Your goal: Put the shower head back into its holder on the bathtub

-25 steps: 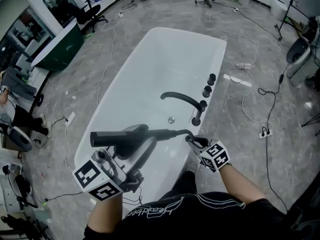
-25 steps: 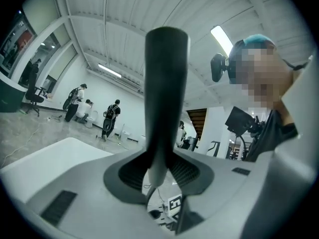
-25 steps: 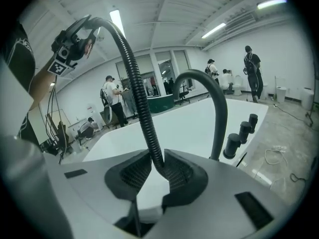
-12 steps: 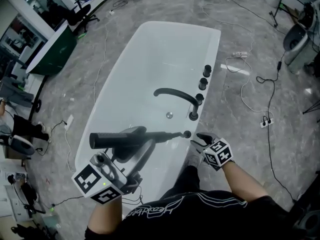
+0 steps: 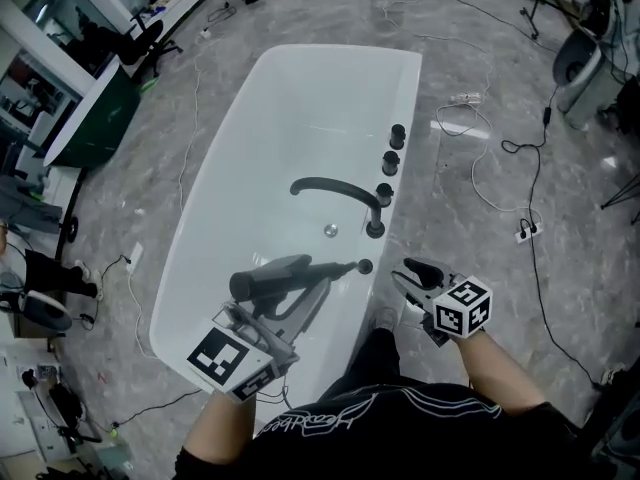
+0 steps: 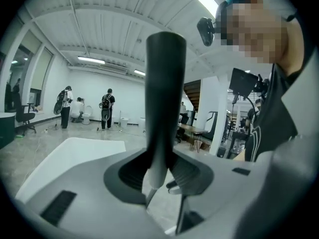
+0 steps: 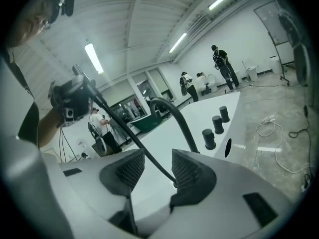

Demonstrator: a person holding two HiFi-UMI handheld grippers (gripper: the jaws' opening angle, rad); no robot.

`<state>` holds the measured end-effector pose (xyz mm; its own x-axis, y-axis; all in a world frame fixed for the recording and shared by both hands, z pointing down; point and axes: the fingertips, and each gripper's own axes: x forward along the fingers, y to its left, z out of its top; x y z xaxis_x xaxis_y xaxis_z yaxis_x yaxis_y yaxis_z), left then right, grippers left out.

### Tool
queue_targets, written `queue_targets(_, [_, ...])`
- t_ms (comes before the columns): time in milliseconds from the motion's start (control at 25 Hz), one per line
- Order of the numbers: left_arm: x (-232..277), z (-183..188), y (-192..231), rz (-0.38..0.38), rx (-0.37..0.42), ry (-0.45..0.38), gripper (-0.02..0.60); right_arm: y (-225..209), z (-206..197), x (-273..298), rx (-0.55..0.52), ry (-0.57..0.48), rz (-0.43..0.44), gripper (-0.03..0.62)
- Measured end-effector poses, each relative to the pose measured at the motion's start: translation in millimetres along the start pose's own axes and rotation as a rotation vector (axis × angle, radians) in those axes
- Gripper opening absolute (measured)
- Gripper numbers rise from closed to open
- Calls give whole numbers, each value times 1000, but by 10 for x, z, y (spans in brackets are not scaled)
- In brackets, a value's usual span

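Since 1 second ago, the right gripper (image 5: pixel 404 274) has let go of the hose (image 5: pixel 335 265) and pulled away to the right of the tub rim. Its jaws have just been opening. The left gripper (image 5: pixel 285 306) has swung the shower head (image 5: pixel 268 280) in closer to that rim.

The left gripper is clamped on the black handle of the shower head. In the left gripper view the handle stands upright between the 2 pads, which press on its lower end. The thin black hose runs from the shower head across to the holder (image 5: pixel 365 266), a dark round fitting on the right rim of the white bathtub (image 5: pixel 300 108). The shower head itself lies tilted over the near end of the tub, not yet in the holder.

The right gripper hangs just right of the rim with its jaws wide. In the right gripper view the hose shows through the gap between them. It seems to lie beyond the tips, touching neither pad, though the wide-angle view makes this hard to judge.

Further along the rim a curved black spout (image 5: pixel 330 186) reaches over the basin, and 3 black knobs (image 5: pixel 391 161) stand in a row past it. Grey marbled floor (image 5: pixel 130 198) surrounds the tub, with a power strip (image 5: pixel 524 234) to the right.
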<state>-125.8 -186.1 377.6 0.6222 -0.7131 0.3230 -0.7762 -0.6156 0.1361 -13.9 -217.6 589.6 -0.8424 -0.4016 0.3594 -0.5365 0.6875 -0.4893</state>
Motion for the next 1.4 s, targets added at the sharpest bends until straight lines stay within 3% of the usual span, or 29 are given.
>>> queue_targets(200, [264,-317,101,28,23,51,135,48,313,-288,-9,-71,-24,150])
queue_targets(280, [387,-440,124,18,32,56,135,23,397,-391,-26,-87,-58,104])
queue_targets(480, [639,-751,142,17,44,103,135,35,500,-540,-46,-106,-87,75])
queue_targets(1000, [1099,-1536,331,51,2,242,135,87,459,-489,-39,-84,-63,74])
queue_targets(1160, [1228,-1759,407,54,-41,272,135,27,444,-496,-31,-72,-74,74])
queue_targets(1400, [1327,-2030,452,54,-37,350,135,-92,419,-547,-8,-64,-102,74])
